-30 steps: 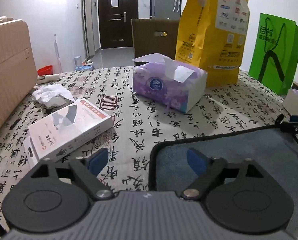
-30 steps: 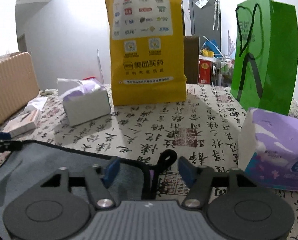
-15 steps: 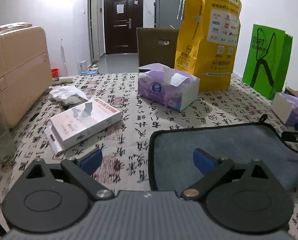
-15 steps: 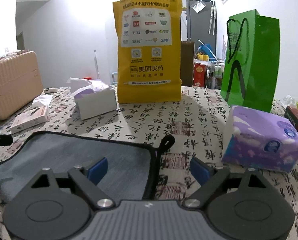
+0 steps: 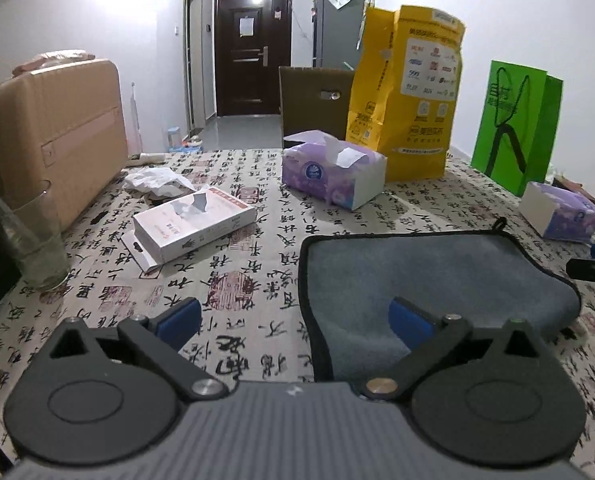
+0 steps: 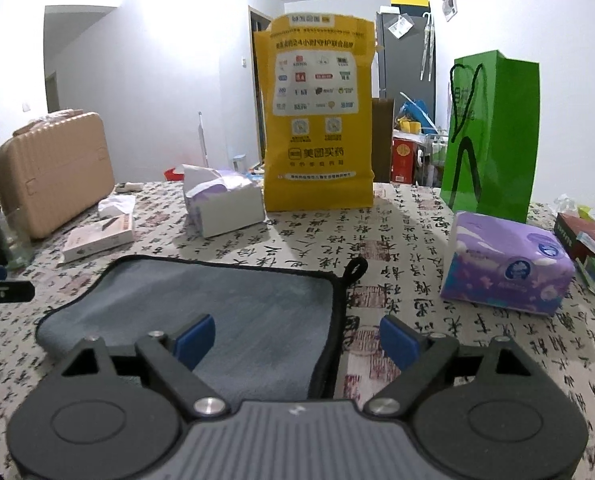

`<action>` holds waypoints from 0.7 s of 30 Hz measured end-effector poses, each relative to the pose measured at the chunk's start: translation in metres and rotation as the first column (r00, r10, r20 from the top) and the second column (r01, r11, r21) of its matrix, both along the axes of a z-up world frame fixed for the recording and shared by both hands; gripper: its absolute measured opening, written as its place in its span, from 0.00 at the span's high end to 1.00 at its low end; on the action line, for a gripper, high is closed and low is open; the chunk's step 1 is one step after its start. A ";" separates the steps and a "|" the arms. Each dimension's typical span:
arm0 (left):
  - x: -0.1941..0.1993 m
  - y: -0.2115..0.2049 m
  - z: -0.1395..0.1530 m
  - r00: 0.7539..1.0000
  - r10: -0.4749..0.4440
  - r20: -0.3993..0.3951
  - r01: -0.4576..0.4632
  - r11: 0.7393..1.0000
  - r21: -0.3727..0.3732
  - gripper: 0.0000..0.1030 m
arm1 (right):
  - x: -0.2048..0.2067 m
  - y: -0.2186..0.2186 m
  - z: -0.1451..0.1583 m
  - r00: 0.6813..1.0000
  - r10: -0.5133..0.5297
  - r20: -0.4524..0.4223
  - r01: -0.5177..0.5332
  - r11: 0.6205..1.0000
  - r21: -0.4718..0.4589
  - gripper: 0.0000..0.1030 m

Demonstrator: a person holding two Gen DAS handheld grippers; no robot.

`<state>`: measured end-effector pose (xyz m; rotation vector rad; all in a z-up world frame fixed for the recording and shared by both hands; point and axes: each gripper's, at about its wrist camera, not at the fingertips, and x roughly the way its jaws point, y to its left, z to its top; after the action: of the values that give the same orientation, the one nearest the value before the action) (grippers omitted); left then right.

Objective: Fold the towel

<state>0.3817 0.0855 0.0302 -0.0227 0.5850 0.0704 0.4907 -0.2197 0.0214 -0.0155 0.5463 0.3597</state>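
Towel (image 5: 425, 276): grey, black-edged, lying folded on the calligraphy-print tablecloth (image 5: 237, 280); hanging loop (image 6: 355, 268) at its far right corner.

Left gripper (image 5: 293, 322): fingers spread wide, holding nothing, straddling the towel's left edge. Its right pad (image 5: 407, 320) is over the cloth, the left pad over bare tablecloth.

Right gripper (image 6: 295, 338): fingers spread wide, empty, straddling the towel's right edge.

Left view only: dark door (image 5: 251, 52), glass tumbler (image 5: 29, 240), and the top of the white box (image 5: 193, 226).

Right view only: red boxes (image 6: 585, 236) at the table's right edge, and the full face of the sealed purple tissue pack (image 6: 505, 264).

Both views: yellow bag (image 6: 319, 120), green bag (image 6: 493, 136), opened tissue pack (image 5: 333, 174), beige case (image 6: 53, 172).
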 end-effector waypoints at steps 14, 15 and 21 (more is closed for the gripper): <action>-0.094 -0.034 0.000 0.997 -0.048 0.060 0.045 0.997 0.059 0.00 | -0.103 -0.002 0.003 0.999 0.007 0.035 -0.008 1.000 0.010 0.13; -0.101 -0.034 -0.001 0.996 -0.050 0.068 0.046 0.997 0.055 0.00 | -0.113 -0.002 0.003 0.999 0.011 0.045 -0.011 1.000 0.005 0.13; -0.126 -0.036 0.000 0.996 -0.032 0.087 0.030 0.999 0.023 0.00 | -0.151 0.001 0.006 0.996 0.034 0.077 -0.035 0.999 0.006 0.13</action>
<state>0.2557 0.0496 0.0300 0.0043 0.4969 0.0451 0.3393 -0.2189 0.0279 -0.0317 0.4691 0.3932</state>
